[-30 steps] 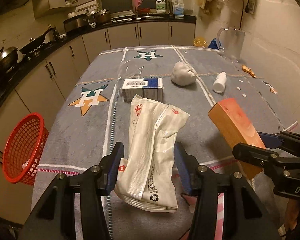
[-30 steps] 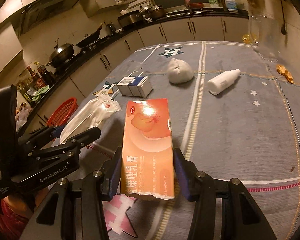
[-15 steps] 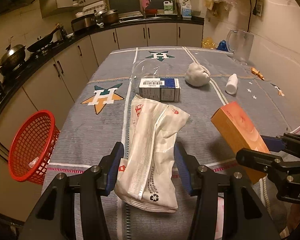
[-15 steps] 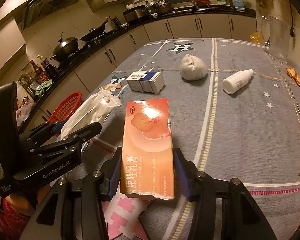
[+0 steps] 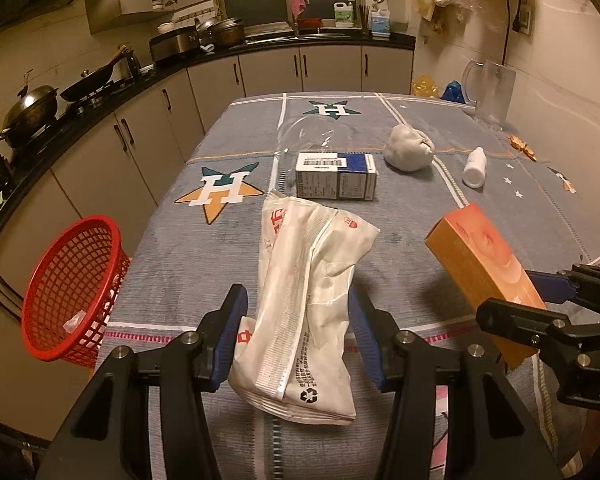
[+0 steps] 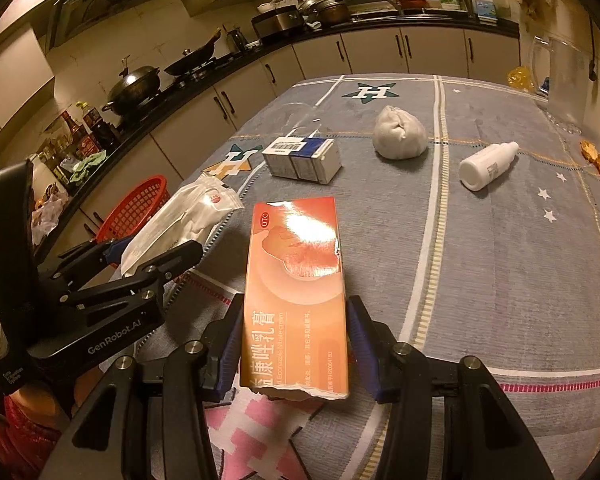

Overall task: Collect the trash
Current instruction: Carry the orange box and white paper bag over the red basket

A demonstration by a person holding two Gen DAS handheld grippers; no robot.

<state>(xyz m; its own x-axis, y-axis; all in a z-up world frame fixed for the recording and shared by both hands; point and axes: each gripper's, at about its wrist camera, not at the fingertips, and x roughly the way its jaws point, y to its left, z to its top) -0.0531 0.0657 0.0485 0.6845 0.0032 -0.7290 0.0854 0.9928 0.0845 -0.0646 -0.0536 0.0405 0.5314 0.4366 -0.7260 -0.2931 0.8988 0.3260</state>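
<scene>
Trash held in both grippers: left gripper point(image 5: 298, 336) fingers clamp the crumpled white plastic wrapper point(image 5: 306, 304); right gripper point(image 6: 296, 340) fingers clamp the torn orange cardboard ointment box point(image 6: 296, 292). Both items project forward beyond the fingertips, lifted above the grey star-patterned tablecloth point(image 5: 236, 248), probably for carrying. Left of the left fingers, off the table edge, hangs the red plastic mesh basket point(image 5: 70, 292), the likely receptacle. Farther ahead lie the blue-and-white carton point(image 5: 336, 176), grey crumpled wad point(image 5: 408, 152) and small white bottle point(image 5: 474, 168), presumably uncollected.
</scene>
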